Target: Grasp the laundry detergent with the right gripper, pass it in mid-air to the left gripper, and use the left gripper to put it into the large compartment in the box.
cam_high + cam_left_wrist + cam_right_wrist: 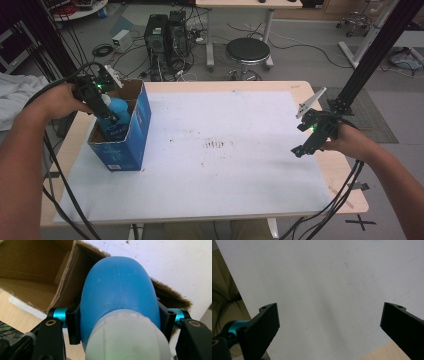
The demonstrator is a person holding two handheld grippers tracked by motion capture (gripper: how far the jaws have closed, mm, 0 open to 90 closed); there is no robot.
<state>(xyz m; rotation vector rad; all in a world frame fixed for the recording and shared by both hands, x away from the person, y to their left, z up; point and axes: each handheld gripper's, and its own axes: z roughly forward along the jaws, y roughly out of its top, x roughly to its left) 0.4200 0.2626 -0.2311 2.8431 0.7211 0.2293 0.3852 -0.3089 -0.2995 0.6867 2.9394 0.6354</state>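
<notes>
Bottle [116, 111], blue with a white cap, sits partway down in the open cardboard box [131, 135] at the left side of the table [310, 200]. The left gripper [106, 106] has its jaws clamped on the bottle right by the cap, pretty snug in the left gripper view. Over on the right, the right gripper [300, 150] hangs above the white sheet [225, 165] with jaws wide apart, holding nothing.

No text can be read: the blue cardboard box [121, 131] carries pale print low on its side, and the blue bottle [114, 112] inside it a label, both too small and blurred to make out.
</notes>
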